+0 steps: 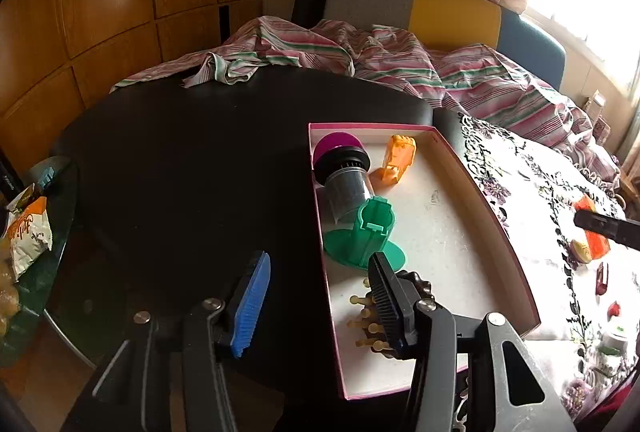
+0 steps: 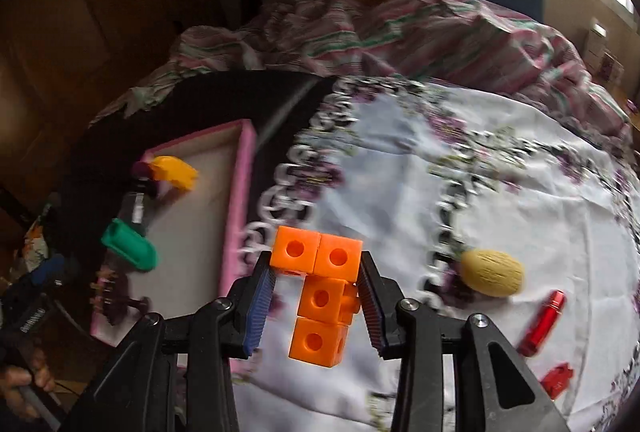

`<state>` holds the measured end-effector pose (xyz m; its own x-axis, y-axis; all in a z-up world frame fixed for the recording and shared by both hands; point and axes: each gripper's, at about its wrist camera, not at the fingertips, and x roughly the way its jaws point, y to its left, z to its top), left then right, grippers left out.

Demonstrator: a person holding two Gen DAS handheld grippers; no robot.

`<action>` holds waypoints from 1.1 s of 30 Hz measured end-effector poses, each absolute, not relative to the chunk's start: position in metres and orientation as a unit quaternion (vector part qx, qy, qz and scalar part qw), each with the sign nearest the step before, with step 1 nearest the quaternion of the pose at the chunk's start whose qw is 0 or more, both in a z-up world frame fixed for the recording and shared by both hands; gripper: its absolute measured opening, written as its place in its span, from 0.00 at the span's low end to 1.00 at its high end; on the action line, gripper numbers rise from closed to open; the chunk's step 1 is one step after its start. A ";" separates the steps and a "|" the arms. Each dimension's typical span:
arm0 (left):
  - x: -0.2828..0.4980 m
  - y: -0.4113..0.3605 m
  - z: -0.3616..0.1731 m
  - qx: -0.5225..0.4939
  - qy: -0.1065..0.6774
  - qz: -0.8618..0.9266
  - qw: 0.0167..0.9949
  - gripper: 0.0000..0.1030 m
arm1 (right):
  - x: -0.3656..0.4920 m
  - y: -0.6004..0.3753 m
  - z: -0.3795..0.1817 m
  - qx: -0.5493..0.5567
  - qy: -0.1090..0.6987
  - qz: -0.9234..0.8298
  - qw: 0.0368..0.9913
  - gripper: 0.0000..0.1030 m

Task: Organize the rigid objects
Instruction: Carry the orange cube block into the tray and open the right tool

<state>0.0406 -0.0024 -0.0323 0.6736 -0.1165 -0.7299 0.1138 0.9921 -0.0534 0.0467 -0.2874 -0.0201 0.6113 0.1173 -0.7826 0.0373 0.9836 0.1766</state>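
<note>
In the left wrist view a shallow pink-rimmed box (image 1: 440, 232) lies on the dark table. It holds a clear jar with a purple cap (image 1: 344, 172), an orange toy piece (image 1: 396, 160), a green plastic piece (image 1: 370, 236) and a peg brush (image 1: 370, 324). My left gripper (image 1: 320, 298) is open and straddles the box's left wall, with its right finger over the brush. My right gripper (image 2: 316, 264) is shut on a cluster of orange cubes (image 2: 320, 296), lifted above the floral tablecloth (image 2: 500, 172) to the right of the box (image 2: 240, 212).
On the tablecloth lie a yellow ribbed oval (image 2: 492, 272), a red tube (image 2: 542, 324) and a small red piece (image 2: 556, 380). Striped bedding (image 1: 400, 60) is piled behind the table. Snack bags (image 1: 28, 232) sit at the left edge. A person's hand (image 2: 24, 380) shows at lower left.
</note>
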 end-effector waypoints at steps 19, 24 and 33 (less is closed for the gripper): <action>0.043 0.021 -0.042 -0.016 0.409 -0.044 0.912 0.51 | 0.132 -0.171 -0.055 0.080 0.488 0.106 0.862 0.40; 0.046 0.026 -0.045 -0.020 0.414 -0.040 0.909 0.51 | 0.155 -0.156 -0.075 0.080 0.507 0.106 0.852 0.40; 0.046 0.024 -0.048 -0.016 0.418 -0.041 0.907 0.51 | 0.173 -0.145 -0.092 0.090 0.512 0.116 0.847 0.44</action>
